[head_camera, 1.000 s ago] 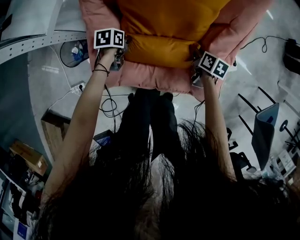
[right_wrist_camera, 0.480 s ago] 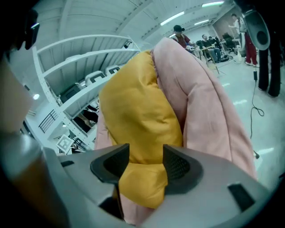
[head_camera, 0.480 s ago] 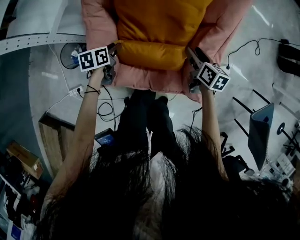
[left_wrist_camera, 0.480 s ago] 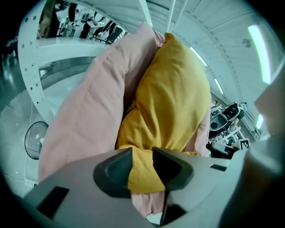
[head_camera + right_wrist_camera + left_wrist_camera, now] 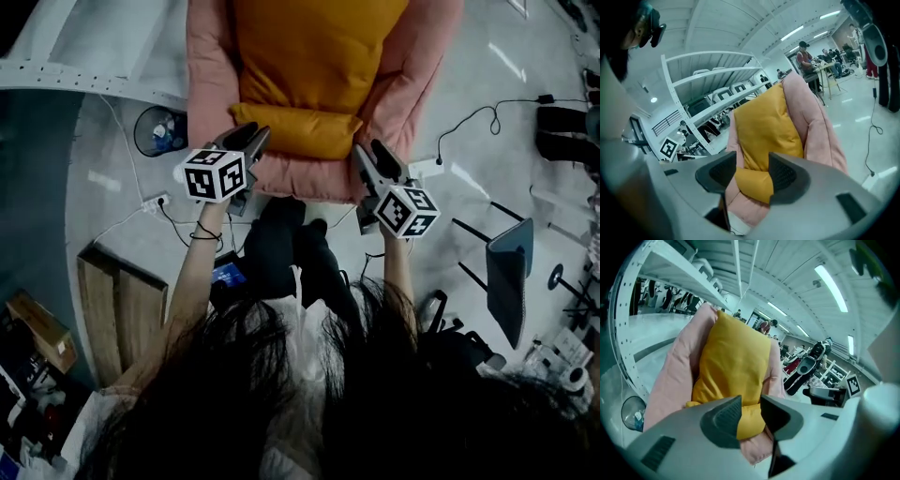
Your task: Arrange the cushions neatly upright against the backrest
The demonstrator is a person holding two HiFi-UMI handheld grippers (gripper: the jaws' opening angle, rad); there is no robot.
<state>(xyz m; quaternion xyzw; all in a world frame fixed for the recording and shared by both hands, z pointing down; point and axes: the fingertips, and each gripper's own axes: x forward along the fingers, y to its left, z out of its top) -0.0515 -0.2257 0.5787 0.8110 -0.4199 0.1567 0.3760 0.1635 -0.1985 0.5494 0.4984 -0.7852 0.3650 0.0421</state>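
Observation:
A yellow cushion point(image 5: 319, 66) stands upright against a pink padded seat point(image 5: 211, 75), its lower end folded forward onto the seat pad. Both grippers hang in the air in front of the seat, clear of the cushion. My left gripper point(image 5: 251, 137) is off the cushion's lower left corner, and my right gripper point(image 5: 368, 156) is off its lower right corner. Both sets of jaws have just been opening and hold nothing. In the left gripper view the cushion point(image 5: 733, 362) shows beyond the left gripper point(image 5: 750, 403). The right gripper point(image 5: 752, 164) likewise frames the cushion point(image 5: 764, 124) from a distance.
A white metal rack point(image 5: 84, 80) runs along the left. On the floor are a round bin point(image 5: 157, 129), a power strip with cables point(image 5: 155, 201), a wooden crate point(image 5: 117, 300) and a dark screen point(image 5: 511, 277). People stand at tables far behind the seat point(image 5: 806, 56).
Both grippers let go of the yellow cushion's lower corners, opened, and drew back from the seat toward me while rising. The cushion stays standing against the pink backrest.

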